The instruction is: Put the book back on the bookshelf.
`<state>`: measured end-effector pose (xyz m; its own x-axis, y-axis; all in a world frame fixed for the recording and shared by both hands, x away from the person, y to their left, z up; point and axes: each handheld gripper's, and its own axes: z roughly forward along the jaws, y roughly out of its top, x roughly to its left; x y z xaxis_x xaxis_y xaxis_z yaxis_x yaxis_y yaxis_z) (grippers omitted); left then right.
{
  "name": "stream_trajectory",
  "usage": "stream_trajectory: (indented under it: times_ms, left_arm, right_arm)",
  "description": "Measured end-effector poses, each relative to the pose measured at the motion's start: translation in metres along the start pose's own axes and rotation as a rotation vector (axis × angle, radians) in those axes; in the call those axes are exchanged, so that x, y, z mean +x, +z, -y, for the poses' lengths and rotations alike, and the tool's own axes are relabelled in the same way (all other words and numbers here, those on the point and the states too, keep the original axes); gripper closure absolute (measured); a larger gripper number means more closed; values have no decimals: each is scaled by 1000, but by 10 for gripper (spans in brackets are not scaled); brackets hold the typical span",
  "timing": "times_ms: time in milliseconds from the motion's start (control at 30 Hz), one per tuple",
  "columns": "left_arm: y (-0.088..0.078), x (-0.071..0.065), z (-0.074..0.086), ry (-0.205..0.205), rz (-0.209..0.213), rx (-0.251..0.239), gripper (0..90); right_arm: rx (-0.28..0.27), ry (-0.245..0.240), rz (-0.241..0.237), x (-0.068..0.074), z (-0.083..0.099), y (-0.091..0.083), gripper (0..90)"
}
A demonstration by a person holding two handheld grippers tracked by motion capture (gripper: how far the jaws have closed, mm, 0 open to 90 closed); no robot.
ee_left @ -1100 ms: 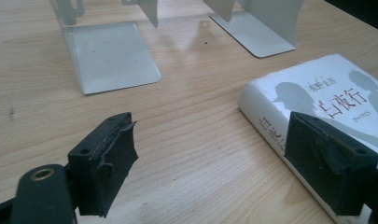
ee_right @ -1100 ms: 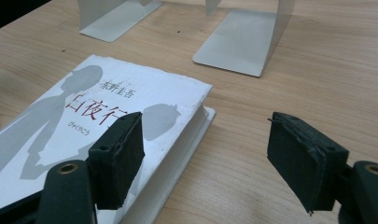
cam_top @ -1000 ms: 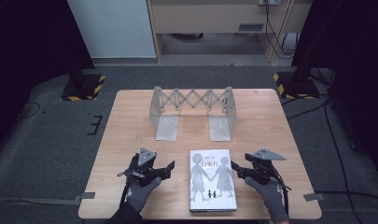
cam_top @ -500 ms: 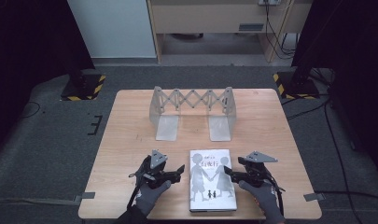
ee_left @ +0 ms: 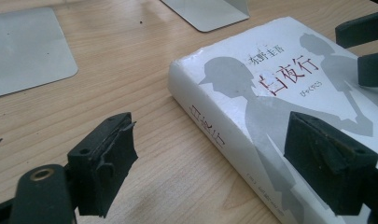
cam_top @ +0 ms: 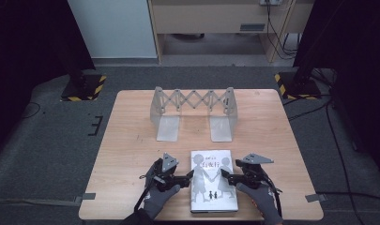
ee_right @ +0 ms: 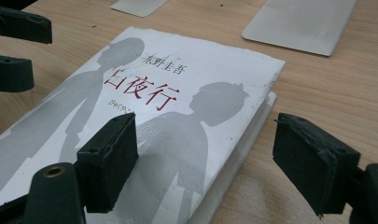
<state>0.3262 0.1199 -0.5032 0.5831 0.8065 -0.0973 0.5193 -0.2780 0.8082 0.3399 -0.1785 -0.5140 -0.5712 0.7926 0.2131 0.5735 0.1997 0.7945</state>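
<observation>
- The book (cam_top: 213,180) lies flat, cover up, on the table (cam_top: 131,140) near its front edge; it is the landmark for everything below; white cover with grey figures and red characters.
- Left gripper (cam_top: 189,176): just left of the book, at its spine side, held by a gloved hand (cam_top: 155,201); in the left gripper view its jaws stand wide, one over bare wood left of the book, the other over the cover's near edge; neither pad presses on the book (ee_left: 270,107).
- Right gripper (cam_top: 224,176): at the book's right side, its tips over the cover's right part; in the right gripper view the jaws stand wide and have just been opening further; one jaw sits above the cover (ee_right: 177,107), the other above the wood just off the book's page edge; the edge lies between them, unpressed.
- The two grippers face each other across the book, their tips apart.
- Beyond the book, toward the far side: a metal rack (cam_top: 193,112) with a scissor lattice standing upright; its two flat foot plates reach toward the book, well apart from it.
</observation>
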Motion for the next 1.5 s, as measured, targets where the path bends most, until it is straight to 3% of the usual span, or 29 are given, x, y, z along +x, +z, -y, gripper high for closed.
stream_trajectory:
  times_ms: [367, 633, 733, 900, 1067, 1400, 1500]
  left_arm:
    - [11, -3, 2, 12, 18, 32, 147]
    - [15, -3, 2, 39, 28, 15, 114]
    - [15, -2, 2, 38, 32, 16, 101]
    - [15, 0, 4, 16, 43, 7, 97]
    - [14, 2, 4, 18, 48, 2, 94]
    - [14, 3, 6, 5, 50, -9, 85]
    - [14, 3, 7, -1, 52, -12, 83]
  right_arm:
    - [7, 15, -27, 2, 1, 8, 206]
    - [10, 49, -62, 1, 2, 12, 199]
    - [10, 41, -61, 1, 1, 12, 200]
    - [-53, 19, -59, 3, -3, 6, 218]
    - [-127, 36, -78, 5, -8, 3, 229]
    - [-114, 41, -92, 11, -12, 12, 235]
    - [-100, 76, -128, 12, -12, 13, 254]
